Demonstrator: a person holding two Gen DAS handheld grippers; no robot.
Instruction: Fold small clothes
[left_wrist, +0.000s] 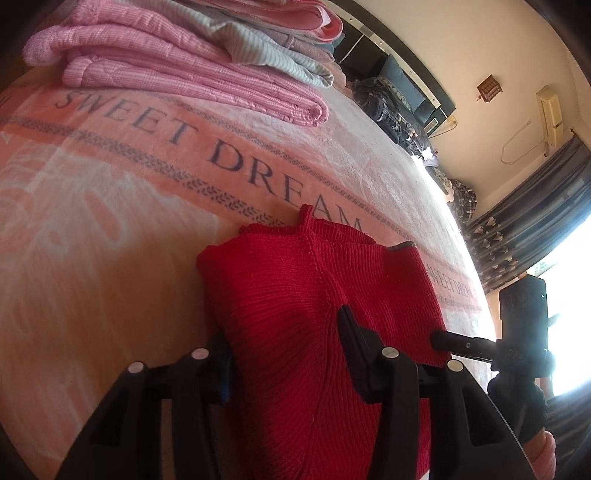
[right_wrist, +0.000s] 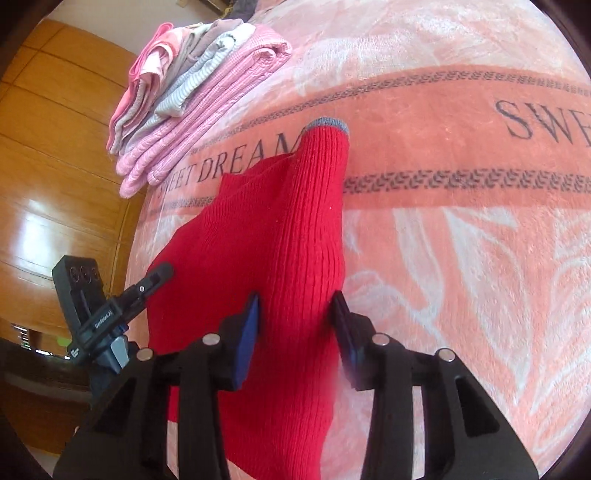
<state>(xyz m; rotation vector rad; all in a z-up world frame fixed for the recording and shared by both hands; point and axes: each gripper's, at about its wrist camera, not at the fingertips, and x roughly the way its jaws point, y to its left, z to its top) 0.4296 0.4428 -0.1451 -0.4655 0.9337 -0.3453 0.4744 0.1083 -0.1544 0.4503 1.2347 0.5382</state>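
Red knit sweater (left_wrist: 295, 314) on the bed (right_wrist: 461, 277): your left gripper (left_wrist: 284, 354) and right gripper (right_wrist: 295, 325) both clamp it.

sweater (right_wrist: 258, 236): red ribbed, grey cuff | blanket (right_wrist: 461, 258): peach-white floral

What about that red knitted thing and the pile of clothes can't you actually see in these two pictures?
- Red sweater: its lower part runs under the fingers and off the bottom edge in both wrist views, so its whole shape is unknown.
- Folded stack: the left wrist view's top edge cuts it off; lower layers are covered by upper ones.
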